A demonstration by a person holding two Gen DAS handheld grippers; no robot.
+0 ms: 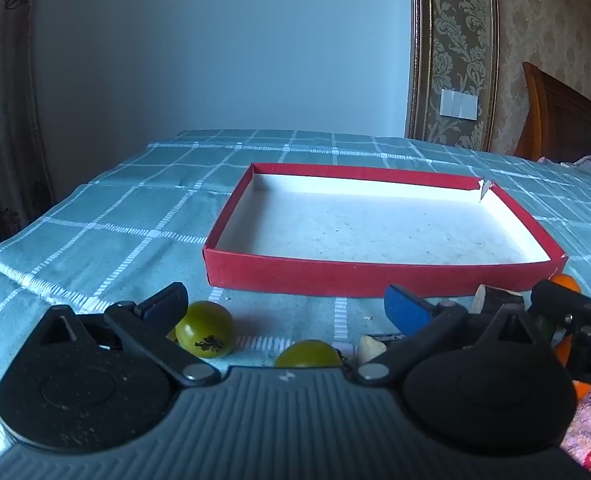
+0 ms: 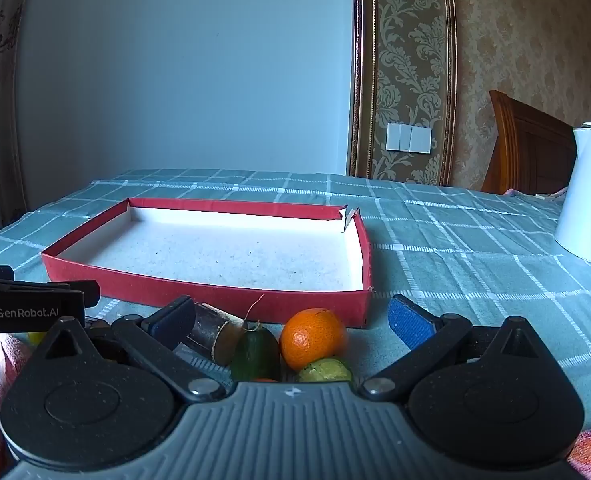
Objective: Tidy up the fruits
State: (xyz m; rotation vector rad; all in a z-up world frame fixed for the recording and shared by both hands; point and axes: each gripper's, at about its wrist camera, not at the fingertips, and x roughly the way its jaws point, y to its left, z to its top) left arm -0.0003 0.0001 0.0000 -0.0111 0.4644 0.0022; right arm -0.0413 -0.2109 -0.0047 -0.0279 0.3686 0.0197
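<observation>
Nothing had been sorted when I looked: the red tray (image 1: 379, 278) lay bare on the checked desk (image 1: 95, 216), and every fruit I could see sat on the cloth along its near side. I judged the task at its very start, with all the fruit left to move.

My left tool (image 1: 285, 304) stood wide and held nothing. My right tool (image 2: 291, 316) was likewise spread wide and bare.

The left view gave me two green tomatoes (image 1: 205, 329) lying just ahead of the left tool, one near its left finger and one half hidden under the tool body, plus a pale chunk (image 1: 371, 346) I could not identify. It showed the orange (image 1: 566, 282) only as a sliver behind the right tool's arm.

The right view showed what that one hid: the whole orange (image 2: 313, 338) between the fingers, a dark green fruit (image 2: 255, 354) touching its left side, a yellow-green one (image 2: 325, 370) just near of it, and a brown cane piece (image 2: 215, 332) to the left. It also showed a white kettle (image 2: 587, 196) far right.
</observation>
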